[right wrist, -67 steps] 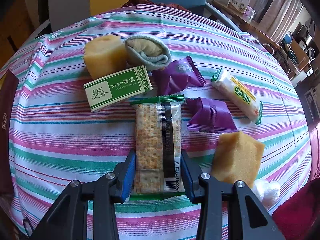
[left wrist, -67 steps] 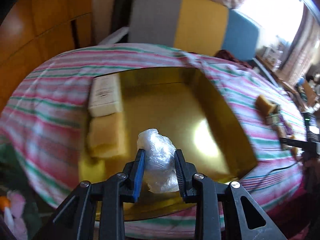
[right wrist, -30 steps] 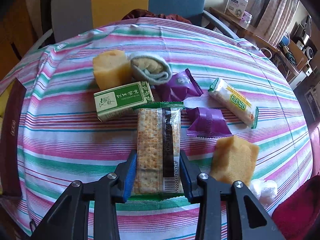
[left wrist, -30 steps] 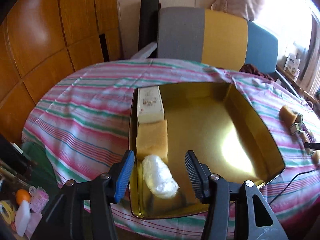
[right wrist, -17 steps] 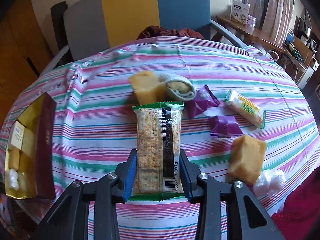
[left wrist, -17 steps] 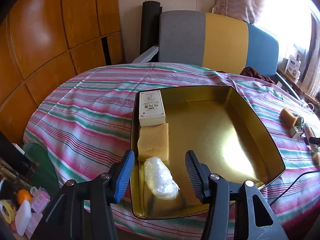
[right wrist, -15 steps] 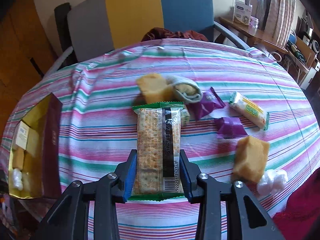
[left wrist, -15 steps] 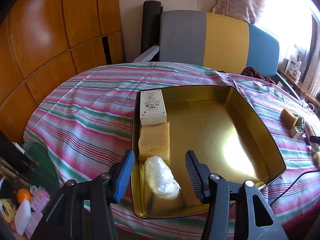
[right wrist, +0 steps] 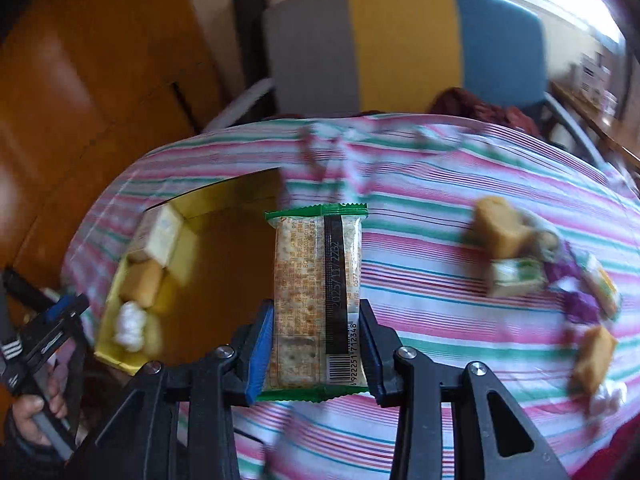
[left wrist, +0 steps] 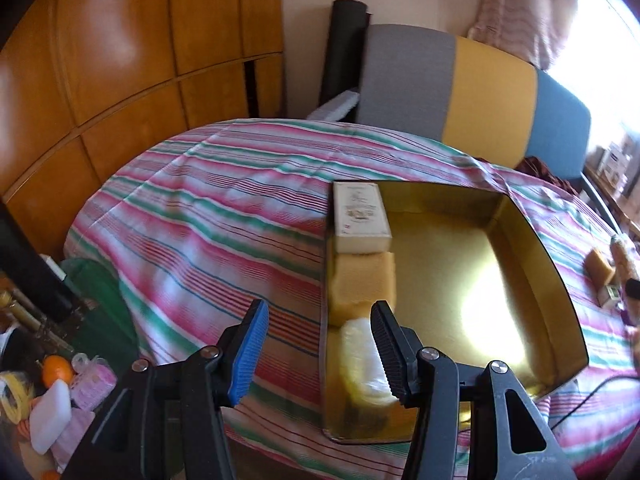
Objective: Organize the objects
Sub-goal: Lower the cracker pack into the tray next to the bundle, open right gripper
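A: Starting at the left, what is the left tool (left wrist: 316,344) doing?

B: Its jaws stand apart with nothing between them, above the near left corner of the gold tin (left wrist: 560,280), one finger over the striped cloth (left wrist: 200,216) and the other over the tin's inside. In the right wrist view it shows at the far left edge, with a hand (right wrist: 28,416) on its handle.

A: And inside the tin?

B: Three things in a row along its left wall: a white box (left wrist: 360,216) at the far end, a yellow sponge block (left wrist: 364,280) touching it, then a crumpled clear plastic bag (left wrist: 364,356) nearest the tool.

A: Further right?

B: The right tool (right wrist: 316,348) is clamped on a cracker packet (right wrist: 316,292), pads pressing its two long sides, barcode end nearest the camera. The packet is held above the worktop, beside the tin's right wall.

A: And the far right?

B: A blurred cluster lies on the cloth: another sponge block (right wrist: 496,228), a green and white box (right wrist: 516,276), purple wrappers (right wrist: 576,300), one more sponge block (right wrist: 592,356).
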Tool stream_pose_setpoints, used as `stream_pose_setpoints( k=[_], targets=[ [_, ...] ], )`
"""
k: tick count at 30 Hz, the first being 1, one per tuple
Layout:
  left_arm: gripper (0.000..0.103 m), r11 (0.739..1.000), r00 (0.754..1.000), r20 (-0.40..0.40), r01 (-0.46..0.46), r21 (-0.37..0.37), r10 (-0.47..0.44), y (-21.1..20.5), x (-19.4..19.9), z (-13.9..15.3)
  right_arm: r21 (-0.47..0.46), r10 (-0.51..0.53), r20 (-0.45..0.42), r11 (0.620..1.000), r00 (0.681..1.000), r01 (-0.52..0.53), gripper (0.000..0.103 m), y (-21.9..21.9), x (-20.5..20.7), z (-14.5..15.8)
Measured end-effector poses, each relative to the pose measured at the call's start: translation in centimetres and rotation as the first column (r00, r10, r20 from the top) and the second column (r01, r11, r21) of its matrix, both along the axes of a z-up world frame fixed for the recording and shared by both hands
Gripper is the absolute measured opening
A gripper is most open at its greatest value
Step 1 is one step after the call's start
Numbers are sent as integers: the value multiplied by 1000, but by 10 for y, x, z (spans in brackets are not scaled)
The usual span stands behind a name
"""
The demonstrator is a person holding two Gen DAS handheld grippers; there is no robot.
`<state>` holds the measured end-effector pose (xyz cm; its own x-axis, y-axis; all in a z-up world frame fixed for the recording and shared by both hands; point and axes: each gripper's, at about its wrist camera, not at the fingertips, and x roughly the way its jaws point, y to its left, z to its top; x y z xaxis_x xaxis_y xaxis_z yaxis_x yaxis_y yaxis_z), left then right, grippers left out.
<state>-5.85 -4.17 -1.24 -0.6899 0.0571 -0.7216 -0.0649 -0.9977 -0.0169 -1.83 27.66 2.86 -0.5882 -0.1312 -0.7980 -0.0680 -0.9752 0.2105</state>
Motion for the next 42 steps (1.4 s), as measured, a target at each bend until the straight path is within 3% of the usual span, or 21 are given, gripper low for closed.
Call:
stream_pose_setpoints(
  k=[8, 16, 24, 30, 36, 42],
  targets=[
    [54, 999, 999, -7, -47, 10, 47, -23, -1, 1, -7, 223, 103, 975, 969, -223, 39, -113, -44, -35],
    [54, 997, 998, 7, -65, 42, 65, -33, -3, -4, 1, 275, 240, 959, 931, -283, 39, -172, -73, -80],
    [57, 996, 997, 21, -72, 58, 71, -38, -6, -7, -17, 298, 284, 952, 911, -305, 42, -193, -75, -95],
    [60, 996, 998, 10, -70, 52, 69, -36, -4, -6, -205, 402, 257, 911, 879, -357, 46, -189, -66, -97],
    [60, 997, 998, -5, -63, 41, 63, -33, -1, -3, -191, 371, 213, 923, 904, -334, 46, -175, -58, -87],
    [60, 999, 999, -26, -38, 18, 39, -25, 1, -1, -117, 278, 127, 957, 952, -264, 47, -139, -46, -59]
  ],
)
